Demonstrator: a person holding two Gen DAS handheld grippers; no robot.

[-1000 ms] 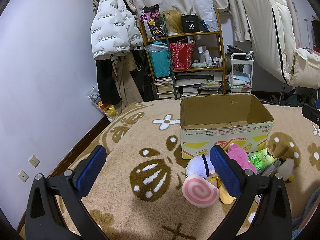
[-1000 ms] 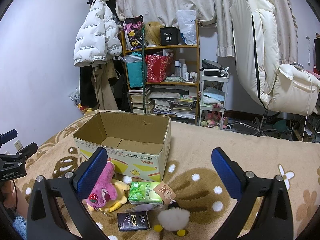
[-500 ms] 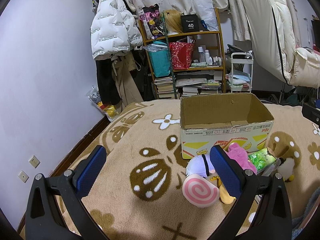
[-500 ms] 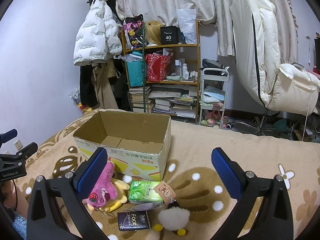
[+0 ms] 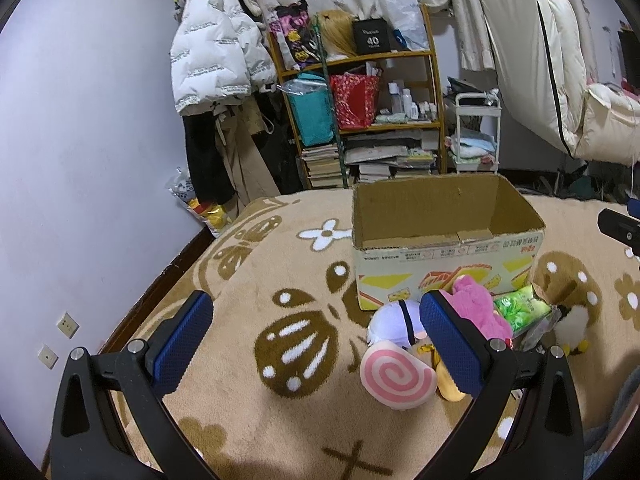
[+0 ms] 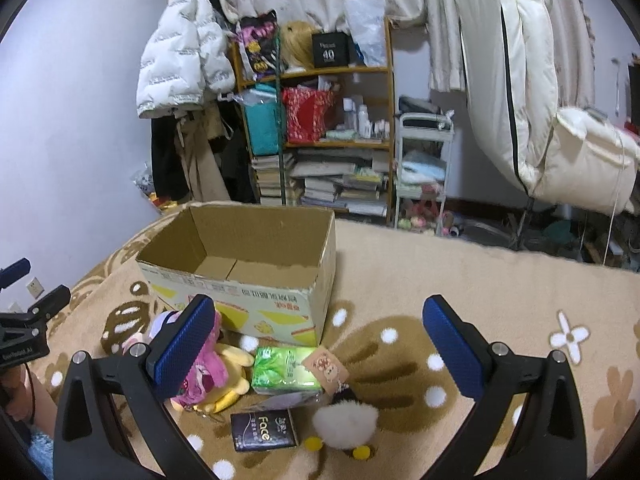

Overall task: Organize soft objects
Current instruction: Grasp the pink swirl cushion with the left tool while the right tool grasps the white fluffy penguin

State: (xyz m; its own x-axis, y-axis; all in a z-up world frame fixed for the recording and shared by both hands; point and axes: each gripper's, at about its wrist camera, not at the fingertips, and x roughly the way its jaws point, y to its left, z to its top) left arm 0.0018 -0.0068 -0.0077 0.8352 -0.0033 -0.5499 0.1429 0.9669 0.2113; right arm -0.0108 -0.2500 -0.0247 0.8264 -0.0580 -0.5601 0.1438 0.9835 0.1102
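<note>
An open, empty cardboard box (image 5: 448, 240) (image 6: 240, 280) stands on the beige patterned blanket (image 5: 260, 272). In front of it lie soft things: a pink swirl cushion (image 5: 396, 378), a lilac plush (image 5: 390, 322), a pink plush (image 5: 478, 306) (image 6: 206, 368) on a yellow plush (image 6: 228, 392), a green tissue pack (image 5: 520, 308) (image 6: 286, 370) and a white fluffy toy (image 5: 570, 326) (image 6: 346, 420). My left gripper (image 5: 316, 332) hovers open, left of the pile. My right gripper (image 6: 318, 332) is open above the tissue pack and the box's near corner, holding nothing.
A black "Face" packet (image 6: 264, 430) lies beside the fluffy toy, and a brown tag (image 6: 326, 368) rests on the tissue pack. Behind the bed are a cluttered shelf (image 5: 360, 120), a hanging white jacket (image 5: 212, 40), a white cart (image 6: 424, 168) and a cream chair (image 6: 560, 120).
</note>
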